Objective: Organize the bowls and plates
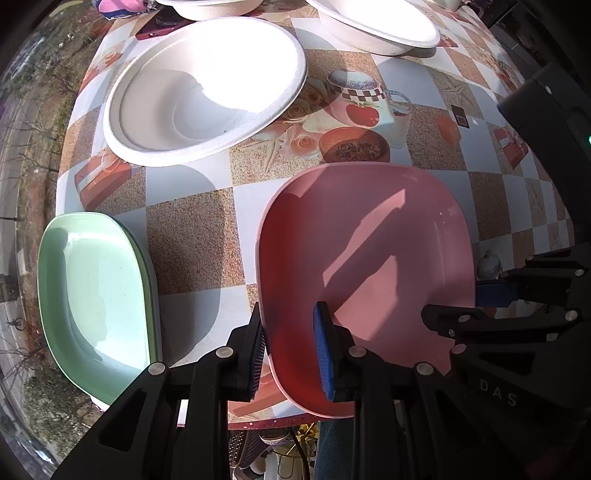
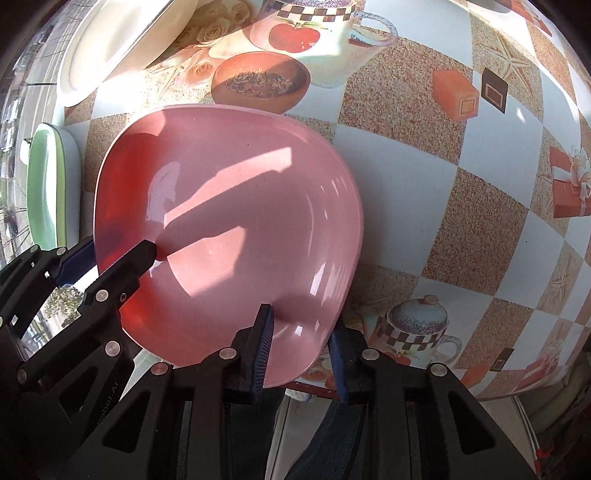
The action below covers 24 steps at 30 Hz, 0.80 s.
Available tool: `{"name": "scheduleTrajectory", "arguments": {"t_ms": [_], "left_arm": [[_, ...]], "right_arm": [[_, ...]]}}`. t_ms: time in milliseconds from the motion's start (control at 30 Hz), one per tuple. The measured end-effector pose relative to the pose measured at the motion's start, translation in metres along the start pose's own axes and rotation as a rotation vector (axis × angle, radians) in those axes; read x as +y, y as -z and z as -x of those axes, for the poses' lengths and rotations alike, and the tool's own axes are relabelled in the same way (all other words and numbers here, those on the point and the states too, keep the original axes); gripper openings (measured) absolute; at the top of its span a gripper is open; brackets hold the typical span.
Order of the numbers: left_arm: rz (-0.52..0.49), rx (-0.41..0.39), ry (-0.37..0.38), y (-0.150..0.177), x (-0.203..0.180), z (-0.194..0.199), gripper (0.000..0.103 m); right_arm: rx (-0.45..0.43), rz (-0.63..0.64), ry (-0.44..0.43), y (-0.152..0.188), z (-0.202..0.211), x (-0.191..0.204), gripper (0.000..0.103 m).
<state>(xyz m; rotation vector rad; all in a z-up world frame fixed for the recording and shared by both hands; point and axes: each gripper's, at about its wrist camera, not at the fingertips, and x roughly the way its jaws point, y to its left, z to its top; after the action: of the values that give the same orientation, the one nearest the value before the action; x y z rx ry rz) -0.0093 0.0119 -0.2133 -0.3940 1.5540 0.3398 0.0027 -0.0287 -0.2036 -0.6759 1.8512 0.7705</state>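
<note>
A pink plate [image 1: 369, 258] lies at the table's near edge; it also shows in the right wrist view [image 2: 229, 229]. My left gripper [image 1: 291, 350] straddles its near-left rim, one finger outside and one over the plate, with a gap on each side of the rim. My right gripper [image 2: 303, 354] straddles the near-right rim the same way and also shows at the right of the left wrist view [image 1: 491, 295]. A stack of green plates [image 1: 96, 295] sits to the left. A white bowl [image 1: 207, 88] stands beyond them.
More white bowls [image 1: 376, 26] stand at the far side of the checked tablecloth [image 1: 192, 236]. A dark phone [image 1: 155, 27] lies at the far left. The table edge [image 1: 266, 421] runs just under the grippers.
</note>
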Motion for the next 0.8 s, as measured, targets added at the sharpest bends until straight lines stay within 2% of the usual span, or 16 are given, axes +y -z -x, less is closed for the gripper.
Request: {"name": "scheduleTrajectory", "arguments": {"t_ms": [200,333,400,800], "left_arm": [[0.007,-0.011,-0.004,-0.006,0.0,0.006,0.027],[0.008,-0.023,-0.012,-0.005,0.003,0.009,0.027],[0.007,-0.026,-0.014,0.006,0.008,0.015,0.027],[0.006,-0.032,-0.021,0.012,0.011,0.015,0.027]], "right_arm": [[-0.008,0.006,-0.009,-0.004,0.007,0.006,0.032],[-0.007,0.011,-0.016,-0.002,0.01,-0.003,0.032],[-0.006,0.015,-0.018,0.001,0.011,-0.002,0.032],[-0.011,0.009,-0.034,0.0,0.012,-0.008,0.032]]}}
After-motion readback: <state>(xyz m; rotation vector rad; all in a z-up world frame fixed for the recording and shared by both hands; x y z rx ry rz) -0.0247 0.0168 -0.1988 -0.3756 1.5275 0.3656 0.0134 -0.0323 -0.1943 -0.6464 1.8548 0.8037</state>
